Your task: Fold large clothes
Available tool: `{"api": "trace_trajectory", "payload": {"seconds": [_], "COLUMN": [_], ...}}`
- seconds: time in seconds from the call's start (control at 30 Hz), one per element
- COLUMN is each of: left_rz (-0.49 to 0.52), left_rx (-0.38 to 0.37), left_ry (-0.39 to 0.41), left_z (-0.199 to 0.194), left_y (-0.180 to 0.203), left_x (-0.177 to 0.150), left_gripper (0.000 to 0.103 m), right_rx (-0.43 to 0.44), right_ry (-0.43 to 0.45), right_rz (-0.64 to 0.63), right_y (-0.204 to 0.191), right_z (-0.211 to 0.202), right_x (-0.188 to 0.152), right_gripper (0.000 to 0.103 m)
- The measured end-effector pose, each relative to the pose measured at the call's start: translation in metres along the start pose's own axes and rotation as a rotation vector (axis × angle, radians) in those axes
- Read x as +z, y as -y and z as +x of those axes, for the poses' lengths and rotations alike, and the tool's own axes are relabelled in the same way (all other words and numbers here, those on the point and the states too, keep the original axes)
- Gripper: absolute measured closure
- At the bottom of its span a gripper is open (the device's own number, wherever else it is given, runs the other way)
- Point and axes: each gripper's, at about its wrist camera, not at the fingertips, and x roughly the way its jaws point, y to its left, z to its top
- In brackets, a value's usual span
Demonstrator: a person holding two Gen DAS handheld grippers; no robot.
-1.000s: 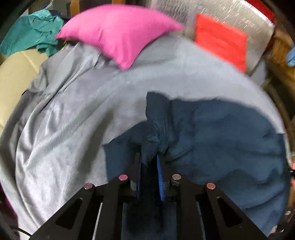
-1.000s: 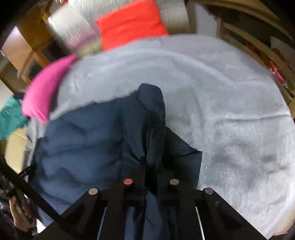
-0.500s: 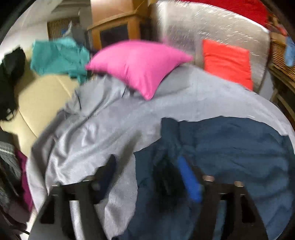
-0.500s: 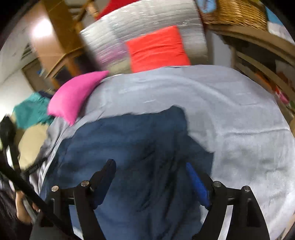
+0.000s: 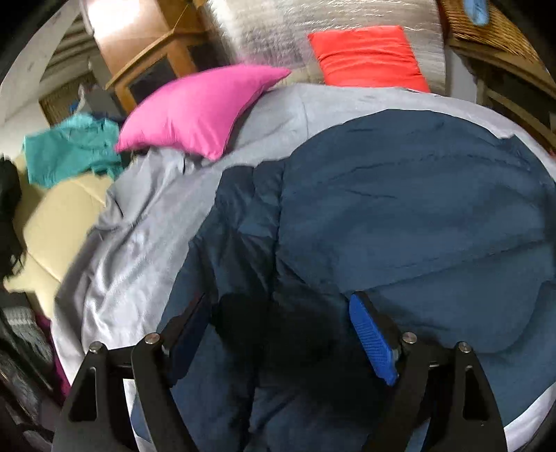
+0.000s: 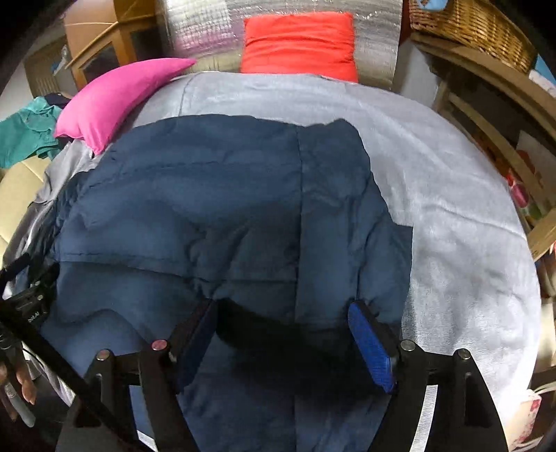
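Note:
A large navy garment (image 5: 399, 208) lies spread on a grey blanket (image 5: 146, 243), one part folded over along a crease. My left gripper (image 5: 281, 313) hovers over its near left portion. Its jaws are opening, and cloth lies below them but no pad presses on it; the blue pad (image 5: 371, 340) is bare. In the right wrist view the same garment (image 6: 208, 194) fills the middle of the blanket (image 6: 451, 194). My right gripper (image 6: 283, 313) stands open above the near edge with nothing pinched.
A pink pillow (image 5: 198, 107) and a red pillow (image 5: 368, 55) lie at the blanket's far end. A teal garment (image 5: 69, 149) sits on a cream surface (image 5: 55, 222) at left. Wooden shelves (image 6: 504, 114) and a wicker basket (image 6: 469, 27) line the right. A hand (image 6: 21, 386) shows at lower left.
Both grippers were shut on bunched navy cloth; both have let go and spread wide. The garment now lies flatter, and both cameras have pulled back and tilted up.

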Motion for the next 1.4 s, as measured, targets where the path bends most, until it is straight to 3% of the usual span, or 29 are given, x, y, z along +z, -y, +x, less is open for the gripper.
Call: {"api": "trace_trajectory", "payload": {"seconds": [0.13, 0.37, 0.43, 0.5, 0.63, 0.73, 0.8, 0.9, 1.07, 1.17, 1.2, 1.3, 1.4], "left_rz": [-0.086, -0.139, -0.133, -0.109, -0.103, -0.084, -0.065, -0.037, -0.091, -0.124, -0.156, -0.232, -0.254], "left_rx": [-0.057, -0.160, -0.183, -0.151, -0.129, -0.134, -0.096, -0.101, -0.132, -0.145, -0.168, -0.217, -0.266], "left_ry": [-0.029, 0.027, 0.021, 0.031, -0.015, -0.059, -0.154, -0.159, -0.213, -0.181, -0.139, -0.061, -0.056], "left_z": [-0.003, -0.024, -0.022, -0.013, 0.025, 0.056, 0.079, 0.088, 0.103, 0.092, 0.083, 0.076, 0.086], "left_y": [-0.012, -0.019, -0.019, -0.017, -0.015, -0.016, -0.012, -0.009, -0.018, -0.023, -0.028, -0.038, -0.030], "left_x": [0.001, 0.019, 0.036, 0.057, 0.085, 0.090, 0.085, 0.085, 0.087, 0.095, 0.097, 0.108, 0.122], "left_gripper": [0.019, 0.019, 0.019, 0.019, 0.019, 0.019, 0.019, 0.019, 0.018, 0.018, 0.018, 0.018, 0.018], "right_rx": [0.027, 0.172, 0.220, 0.215, 0.225, 0.223, 0.197, 0.179, 0.169, 0.220, 0.257, 0.261, 0.284], "right_ry": [0.023, 0.158, 0.136, 0.111, 0.034, -0.022, -0.116, -0.113, -0.138, -0.107, -0.071, 0.008, -0.015], "right_rz": [0.015, 0.013, 0.014, 0.013, 0.041, 0.071, 0.055, 0.003, -0.029, 0.016, 0.034, 0.093, 0.120], "right_y": [0.002, -0.005, -0.008, -0.011, -0.005, 0.002, 0.002, -0.004, -0.005, 0.003, 0.009, 0.025, 0.026], "right_z": [-0.008, -0.050, -0.049, -0.044, 0.001, 0.038, 0.070, 0.076, 0.081, 0.061, 0.050, 0.036, 0.052], "right_x": [0.000, 0.010, 0.038, 0.060, 0.102, 0.105, 0.101, 0.104, 0.105, 0.110, 0.113, 0.128, 0.141], "right_gripper": [0.023, 0.023, 0.023, 0.023, 0.023, 0.023, 0.023, 0.021, 0.021, 0.021, 0.021, 0.021, 0.025]}}
